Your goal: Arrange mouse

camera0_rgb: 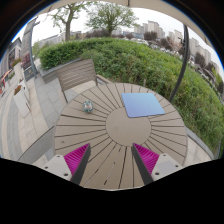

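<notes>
Fingers of the gripper (111, 158) stand open over a round wooden table (110, 130), holding nothing; beyond them lie a blue mat (143, 104) and a small mouse (87, 105).

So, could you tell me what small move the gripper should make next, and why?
Probably ease the gripper forward and slightly left toward the mouse. Its fingers are open and hold nothing, and the mouse sits well beyond them on the round wooden table, left of the blue mouse pad.

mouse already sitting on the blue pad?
No: the mouse lies on the bare slats of the round table, left of and apart from the blue pad; the open gripper holds nothing.
</notes>
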`<action>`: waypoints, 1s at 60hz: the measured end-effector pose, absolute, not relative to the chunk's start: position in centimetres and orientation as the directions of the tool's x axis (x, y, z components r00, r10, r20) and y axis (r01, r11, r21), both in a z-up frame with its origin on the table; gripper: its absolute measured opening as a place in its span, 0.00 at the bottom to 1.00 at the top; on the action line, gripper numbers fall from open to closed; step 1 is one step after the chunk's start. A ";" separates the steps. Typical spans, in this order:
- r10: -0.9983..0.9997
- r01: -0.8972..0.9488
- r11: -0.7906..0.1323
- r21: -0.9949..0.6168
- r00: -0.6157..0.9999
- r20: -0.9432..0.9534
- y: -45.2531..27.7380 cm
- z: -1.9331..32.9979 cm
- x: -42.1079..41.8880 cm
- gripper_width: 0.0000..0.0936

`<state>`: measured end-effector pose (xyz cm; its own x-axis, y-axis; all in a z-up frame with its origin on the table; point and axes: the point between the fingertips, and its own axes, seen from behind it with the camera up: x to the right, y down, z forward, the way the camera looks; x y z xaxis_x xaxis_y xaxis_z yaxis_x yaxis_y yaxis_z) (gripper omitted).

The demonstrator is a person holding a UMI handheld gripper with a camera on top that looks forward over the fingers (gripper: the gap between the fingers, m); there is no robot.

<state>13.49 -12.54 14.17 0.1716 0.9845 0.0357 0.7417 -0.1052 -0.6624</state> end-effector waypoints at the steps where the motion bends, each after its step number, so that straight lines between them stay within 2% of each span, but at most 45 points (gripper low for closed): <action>1: 0.985 0.741 -0.104 -0.663 0.170 0.036 -13.3 14.1 13.0 0.93; 12: 0.984 0.701 -0.096 -0.706 0.175 0.040 -20.5 13.1 7.3 0.91; 21: 0.978 0.677 -0.118 -0.727 0.206 0.032 -23.1 11.4 2.9 0.91; 49: 0.952 0.591 -0.174 -0.788 0.306 0.019 -20.5 1.9 -11.3 0.91; 60: 0.941 0.578 -0.178 -0.796 0.337 0.035 -18.7 -0.8 -15.5 0.91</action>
